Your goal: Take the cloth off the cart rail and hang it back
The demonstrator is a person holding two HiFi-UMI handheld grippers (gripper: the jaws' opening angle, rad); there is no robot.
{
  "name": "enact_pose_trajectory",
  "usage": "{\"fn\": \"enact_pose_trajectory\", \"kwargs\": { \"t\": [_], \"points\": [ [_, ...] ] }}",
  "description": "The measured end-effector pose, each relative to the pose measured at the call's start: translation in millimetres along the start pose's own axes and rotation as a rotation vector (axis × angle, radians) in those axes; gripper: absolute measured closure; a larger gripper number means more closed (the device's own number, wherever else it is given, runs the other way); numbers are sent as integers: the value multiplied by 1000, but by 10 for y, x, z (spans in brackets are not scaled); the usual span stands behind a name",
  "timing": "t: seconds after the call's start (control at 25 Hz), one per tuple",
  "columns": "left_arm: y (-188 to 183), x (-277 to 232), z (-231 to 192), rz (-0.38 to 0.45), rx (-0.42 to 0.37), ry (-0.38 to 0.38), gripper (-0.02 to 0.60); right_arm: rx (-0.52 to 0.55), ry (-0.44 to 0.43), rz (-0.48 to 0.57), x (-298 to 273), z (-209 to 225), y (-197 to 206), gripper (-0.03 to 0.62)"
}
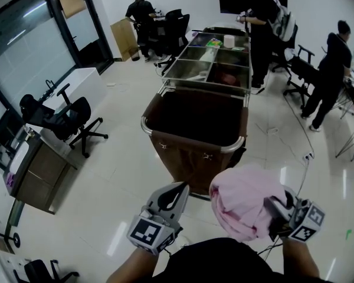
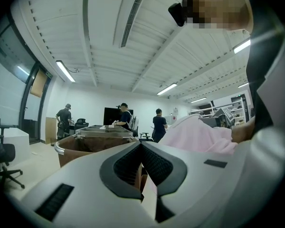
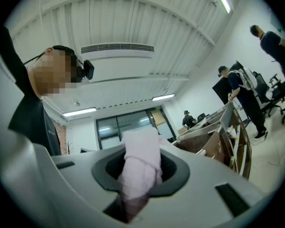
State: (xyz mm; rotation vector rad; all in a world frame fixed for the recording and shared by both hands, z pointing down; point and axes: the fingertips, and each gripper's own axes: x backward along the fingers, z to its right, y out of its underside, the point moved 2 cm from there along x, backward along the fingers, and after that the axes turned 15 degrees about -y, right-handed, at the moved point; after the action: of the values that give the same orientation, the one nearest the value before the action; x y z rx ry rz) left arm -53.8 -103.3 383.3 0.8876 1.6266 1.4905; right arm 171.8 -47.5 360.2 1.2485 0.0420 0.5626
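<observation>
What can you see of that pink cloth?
The pink cloth is pale, soft-looking fabric, crumpled into a loose bundle with folds. A pinched fold of it sits clamped between the jaws of the right tool, and the rest bulges over that tool. It is held up in the air just short of the brown cart, not hanging on it.

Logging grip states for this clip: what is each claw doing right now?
Left claw: closed, empty.
Right claw: closed on the pink cloth.
</observation>
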Motion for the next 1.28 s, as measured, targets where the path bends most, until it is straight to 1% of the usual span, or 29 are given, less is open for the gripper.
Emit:
{"fn": "enact_pose_trajectory", "kwargs": {
  "t": [0.16, 0.32, 0.48, 0.64, 0.8, 0.92, 1.04, 1.16, 1.28],
  "points": [
    [-28, 30, -141, 7, 9, -36, 581, -20, -39, 1, -154, -56, -2, 491],
    [-52, 90, -350, 21, 15, -86, 581, -22, -90, 17, -403, -102, -86, 491],
    [-45, 182, -577, 21, 25, -140, 581, 6, -131, 35, -730, -135, -239, 491],
    [-54, 284, -733, 25, 27, -163, 581, 52, -143, 46, -1075, -148, -404, 491],
    [-27, 385, -837, 23, 27, -166, 581, 97, -97, 65, -1345, -43, -644, 491],
    [-21, 434, -902, 24, 29, -163, 581, 130, -44, 79, -1512, 121, -875, 491],
    [-17, 470, -943, 21, 27, -159, 581, 191, 21, 76, -1665, 314, -1092, 491],
    [-12, 490, -953, 19, 31, -153, 581, 278, 104, 41, -1794, 580, -1219, 491],
    [15, 491, -951, 19, 36, -149, 581, 334, 201, -31, -1863, 978, -1169, 490]
  ]
}}
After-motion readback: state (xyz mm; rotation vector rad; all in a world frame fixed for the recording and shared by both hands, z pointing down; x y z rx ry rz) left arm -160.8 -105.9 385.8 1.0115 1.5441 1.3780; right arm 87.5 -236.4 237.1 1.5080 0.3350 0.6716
